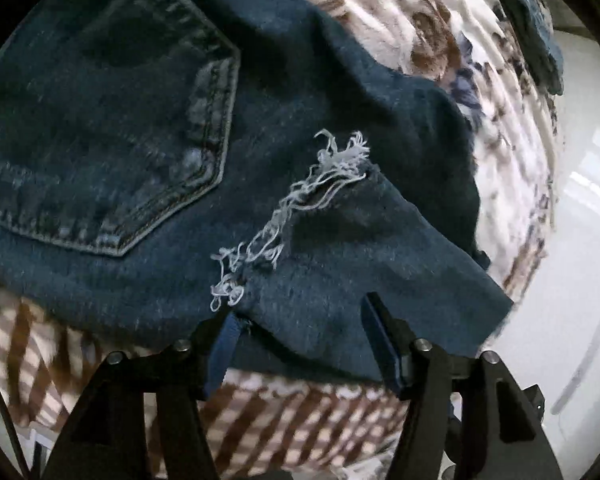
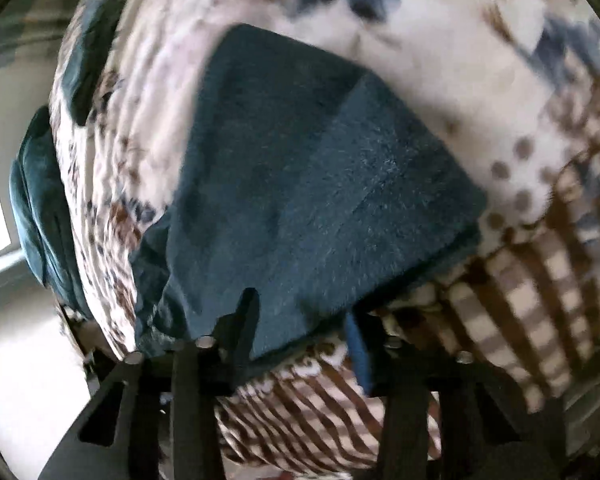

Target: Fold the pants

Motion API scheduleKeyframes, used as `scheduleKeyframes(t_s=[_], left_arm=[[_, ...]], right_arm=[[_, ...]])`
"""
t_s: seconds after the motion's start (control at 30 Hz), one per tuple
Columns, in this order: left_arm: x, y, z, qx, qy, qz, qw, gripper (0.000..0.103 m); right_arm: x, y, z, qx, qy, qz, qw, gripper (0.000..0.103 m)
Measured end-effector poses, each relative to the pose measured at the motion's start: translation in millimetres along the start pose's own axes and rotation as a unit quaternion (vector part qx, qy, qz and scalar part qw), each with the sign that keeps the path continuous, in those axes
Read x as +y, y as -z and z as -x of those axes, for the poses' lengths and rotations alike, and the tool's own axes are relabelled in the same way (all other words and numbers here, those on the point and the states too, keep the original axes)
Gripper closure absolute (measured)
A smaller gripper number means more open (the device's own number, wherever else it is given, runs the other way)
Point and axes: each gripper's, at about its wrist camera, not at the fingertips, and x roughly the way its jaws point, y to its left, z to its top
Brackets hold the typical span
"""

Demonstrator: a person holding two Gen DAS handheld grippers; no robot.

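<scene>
Dark blue denim pants (image 1: 148, 128) lie folded on a patterned bedspread. In the left wrist view a back pocket (image 1: 112, 120) shows at the left and a frayed tear with white threads (image 1: 300, 208) in the middle. My left gripper (image 1: 300, 320) is open, its fingers spread just over the near edge of the denim. In the right wrist view the folded pants (image 2: 312, 192) show as a plain blue block. My right gripper (image 2: 304, 320) is open at their near edge, holding nothing.
The bedspread (image 1: 420, 28) is white with brown and blue flowers and a brown checked border (image 2: 540, 280). Another blue cloth (image 2: 40, 208) lies at the bed's edge. White floor (image 1: 580, 200) lies beyond the bed.
</scene>
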Motion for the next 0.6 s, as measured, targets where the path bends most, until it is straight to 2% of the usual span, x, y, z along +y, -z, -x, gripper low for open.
scheduleKeyframes(t_s=[0.07,0.1,0.17,0.27,0.37,0.4,0.47,0.53,0.57,0.6], left_arm=[[-9,3,-1,-0.015,-0.034,-0.031,0.9988,0.069],[-9,6,0,-0.021,-0.052,-0.046,0.9974,0.073],[-5,12,4,-0.029,-0.058,-0.054,0.9964,0.083],[1,19,3,-0.023,-0.068,-0.065,0.9953,0.085],[0,17,1,-0.02,-0.073,-0.067,0.9949,0.084],[-5,14,-3,-0.017,-0.072,-0.066,0.9951,0.083],[-13,12,2,-0.02,-0.066,-0.076,0.9947,0.073],[-16,10,12,-0.03,-0.08,-0.105,0.9908,0.065],[-22,11,18,-0.044,-0.095,-0.124,0.9868,0.053],[-26,12,23,-0.062,-0.101,-0.139,0.9832,0.045]], right_arm=[[-5,5,-7,-0.01,0.013,-0.02,1.0,0.091],[-9,8,-6,-0.014,0.006,-0.031,0.999,0.097],[-8,15,0,-0.024,0.012,-0.022,0.999,0.099],[-3,22,9,-0.034,0.039,0.011,0.999,0.099],[-7,11,-1,-0.012,0.052,0.015,0.998,0.099],[-4,6,-5,0.002,0.054,0.016,0.998,0.097],[8,2,-5,0.015,0.071,0.037,0.997,0.092],[29,7,-2,0.012,0.111,0.097,0.989,0.072],[44,13,0,0.003,0.138,0.137,0.981,0.038],[56,18,0,-0.004,0.159,0.171,0.972,0.011]])
